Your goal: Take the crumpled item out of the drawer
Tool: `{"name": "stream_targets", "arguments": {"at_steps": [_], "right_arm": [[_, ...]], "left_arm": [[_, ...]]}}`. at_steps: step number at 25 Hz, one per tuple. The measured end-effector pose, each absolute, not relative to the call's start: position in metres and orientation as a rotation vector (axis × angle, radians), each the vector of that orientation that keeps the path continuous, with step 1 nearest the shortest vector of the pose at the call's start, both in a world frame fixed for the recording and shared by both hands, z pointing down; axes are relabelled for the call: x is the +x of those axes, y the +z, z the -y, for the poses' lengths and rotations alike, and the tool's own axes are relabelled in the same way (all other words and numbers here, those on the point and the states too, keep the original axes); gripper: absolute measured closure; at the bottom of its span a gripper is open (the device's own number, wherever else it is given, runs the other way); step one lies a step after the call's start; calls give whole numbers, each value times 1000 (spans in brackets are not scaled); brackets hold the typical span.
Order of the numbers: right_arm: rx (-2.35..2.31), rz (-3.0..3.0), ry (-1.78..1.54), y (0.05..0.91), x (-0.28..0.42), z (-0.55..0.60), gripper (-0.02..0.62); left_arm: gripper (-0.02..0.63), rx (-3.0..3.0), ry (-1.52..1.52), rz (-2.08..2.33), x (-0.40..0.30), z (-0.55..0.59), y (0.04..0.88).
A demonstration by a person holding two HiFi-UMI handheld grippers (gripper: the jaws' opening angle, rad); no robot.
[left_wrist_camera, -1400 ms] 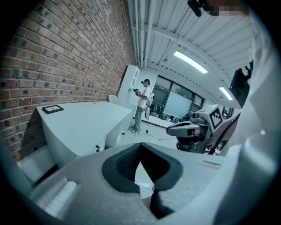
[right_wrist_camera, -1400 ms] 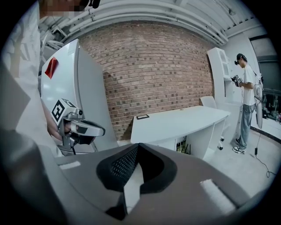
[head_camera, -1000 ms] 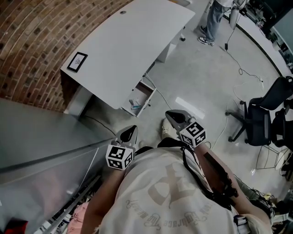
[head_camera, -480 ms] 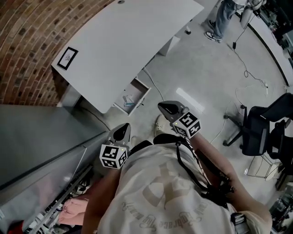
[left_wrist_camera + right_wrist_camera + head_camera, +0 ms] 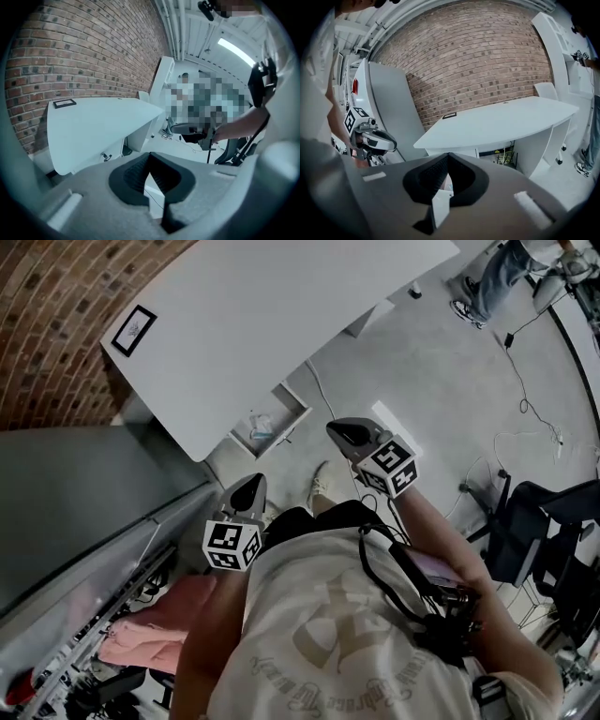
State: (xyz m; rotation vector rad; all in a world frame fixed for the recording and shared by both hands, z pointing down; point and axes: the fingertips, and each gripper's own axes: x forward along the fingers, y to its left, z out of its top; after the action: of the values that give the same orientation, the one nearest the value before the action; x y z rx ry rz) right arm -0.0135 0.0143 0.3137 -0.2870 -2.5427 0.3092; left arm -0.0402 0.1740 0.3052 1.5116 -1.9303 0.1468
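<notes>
- The left gripper (image 5: 247, 491) is seen at the lower centre of the head view; its jaws are closed together and nothing is held between them.
- The right gripper (image 5: 343, 432) is found near the middle of the frame, also closed and empty.
- The drawer (image 5: 296, 411) is seen open under the edge of the white bench (image 5: 281, 306), above and between the two grippers.
- The crumpled item (image 5: 260, 426), pale in colour, is lying inside the drawer, apart from both grippers.
- A brick wall (image 5: 56, 315) is seen at the upper left.
</notes>
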Motion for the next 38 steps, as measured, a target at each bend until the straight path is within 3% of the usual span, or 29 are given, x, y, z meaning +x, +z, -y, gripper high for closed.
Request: {"name": "stream_targets", "arguments": {"at_steps": [38], "right_arm": [[-200,2414,509,466,-33,-31,588]], "left_arm": [[603,1510,326,1640,-46,-151,500]]}}
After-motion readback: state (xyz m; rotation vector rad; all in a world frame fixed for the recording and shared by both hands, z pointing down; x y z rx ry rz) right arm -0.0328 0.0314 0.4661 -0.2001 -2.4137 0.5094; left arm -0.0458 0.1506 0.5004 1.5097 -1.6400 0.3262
